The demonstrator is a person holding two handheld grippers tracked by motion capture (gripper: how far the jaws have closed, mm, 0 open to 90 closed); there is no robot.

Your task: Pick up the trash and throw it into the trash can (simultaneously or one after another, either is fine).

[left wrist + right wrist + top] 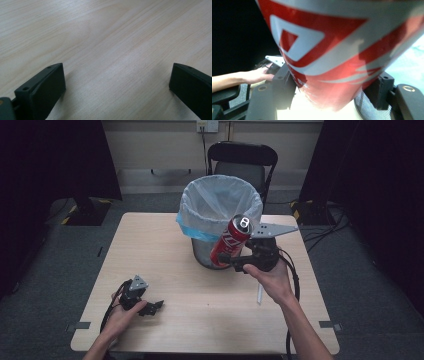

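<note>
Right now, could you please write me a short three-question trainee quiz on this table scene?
1. True or false: the right hand-held gripper is clamped on the red can.
2. What stands behind the can on the table? A) a lined mesh bin B) a cardboard box C) a kettle
3. What is between the jaws of the left hand-held gripper?

Key: 1 true, its jaws press both sides of the can. 2 A, the bin with a pale liner. 3 nothing; they stand apart over bare tabletop.
</note>
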